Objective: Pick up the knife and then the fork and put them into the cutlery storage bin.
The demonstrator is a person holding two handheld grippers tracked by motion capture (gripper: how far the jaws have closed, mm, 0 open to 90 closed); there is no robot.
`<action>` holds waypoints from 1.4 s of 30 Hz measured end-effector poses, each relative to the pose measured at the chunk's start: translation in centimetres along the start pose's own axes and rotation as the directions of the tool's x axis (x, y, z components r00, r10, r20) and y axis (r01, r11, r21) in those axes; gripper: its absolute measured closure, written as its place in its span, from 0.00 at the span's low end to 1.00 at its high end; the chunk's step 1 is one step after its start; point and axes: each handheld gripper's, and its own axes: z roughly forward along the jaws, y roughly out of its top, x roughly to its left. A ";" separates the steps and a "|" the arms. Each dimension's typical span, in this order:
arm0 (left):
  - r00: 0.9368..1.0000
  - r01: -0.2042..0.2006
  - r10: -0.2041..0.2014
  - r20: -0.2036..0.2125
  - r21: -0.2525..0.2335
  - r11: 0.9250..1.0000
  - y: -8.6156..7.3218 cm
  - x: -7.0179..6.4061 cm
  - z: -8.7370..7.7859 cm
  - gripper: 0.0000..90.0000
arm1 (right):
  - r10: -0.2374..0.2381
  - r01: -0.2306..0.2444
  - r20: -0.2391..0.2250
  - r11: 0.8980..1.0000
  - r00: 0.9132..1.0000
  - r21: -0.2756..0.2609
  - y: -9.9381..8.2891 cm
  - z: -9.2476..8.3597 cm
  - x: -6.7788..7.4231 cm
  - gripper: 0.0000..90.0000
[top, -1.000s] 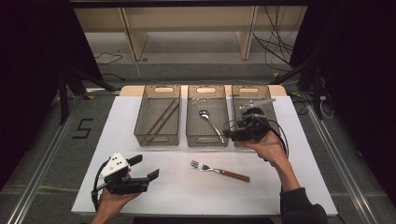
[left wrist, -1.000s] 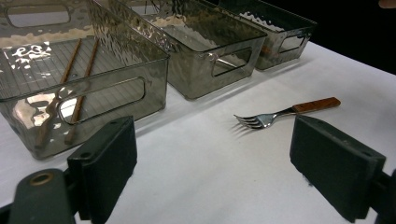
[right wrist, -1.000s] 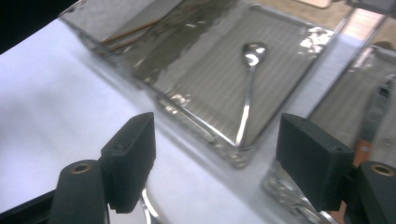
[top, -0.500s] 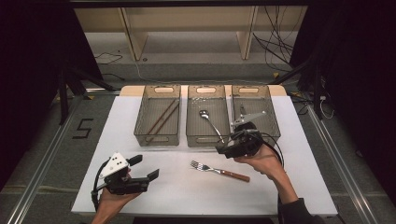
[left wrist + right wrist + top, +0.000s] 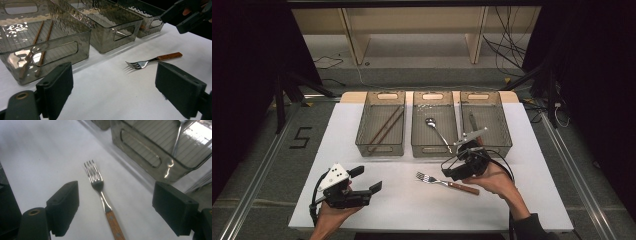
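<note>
Hovering over the fork (image 5: pixel 101 192), the right gripper (image 5: pixel 451 169) had its jaws just spread wide, nothing gripped. Fork lay on the desk (image 5: pixel 412 210) at 6 o'clock of the middle bin (image 5: pixel 434 148), unsorted. Chopsticks (image 5: pixel 384 129) and spoon (image 5: pixel 437 132) were already binned. Left gripper (image 5: pixel 371 182) idled, jaws apart.

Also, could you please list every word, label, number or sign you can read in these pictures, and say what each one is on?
"5": a black numeral marked on the grey floor left of the white table.
Nothing else is readable: the three clear smoked-plastic bins, the wooden-handled metal fork and both black grippers bear no legible writing.
</note>
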 end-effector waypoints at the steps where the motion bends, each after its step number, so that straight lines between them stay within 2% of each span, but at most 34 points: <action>1: 1.000 0.000 0.000 0.000 -0.001 1.000 0.0 0.0 0.0 0.16 | -0.001 0.001 -0.001 1.000 1.000 0.012 -0.1 0.1 0.0 0.25; 8: 1.000 0.000 0.000 0.000 -0.001 1.000 0.0 0.0 0.0 0.16 | -0.031 0.032 -0.008 0.993 0.999 0.112 -0.7 1.1 0.5 0.28; 15: 1.000 -0.002 0.002 0.001 -0.001 1.000 0.0 -0.1 0.0 0.16 | -0.071 0.070 0.001 0.977 0.997 0.199 -1.2 2.3 1.0 0.34; 21: 1.000 -0.004 0.004 -0.001 -0.003 1.000 0.0 0.0 -0.1 0.16 | -0.098 0.091 0.013 0.959 0.995 0.267 -1.5 3.3 1.2 0.41; 33: 1.000 -0.004 0.004 0.000 -0.003 1.000 0.0 -0.1 0.0 0.16 | -0.130 0.106 0.049 0.935 0.990 0.339 -2.1 4.8 1.0 0.56; 42: 1.000 -0.006 0.006 0.003 0.000 1.000 0.0 -0.1 0.0 0.16 | -0.176 0.148 0.043 0.917 0.983 0.372 -2.1 5.7 1.2 0.69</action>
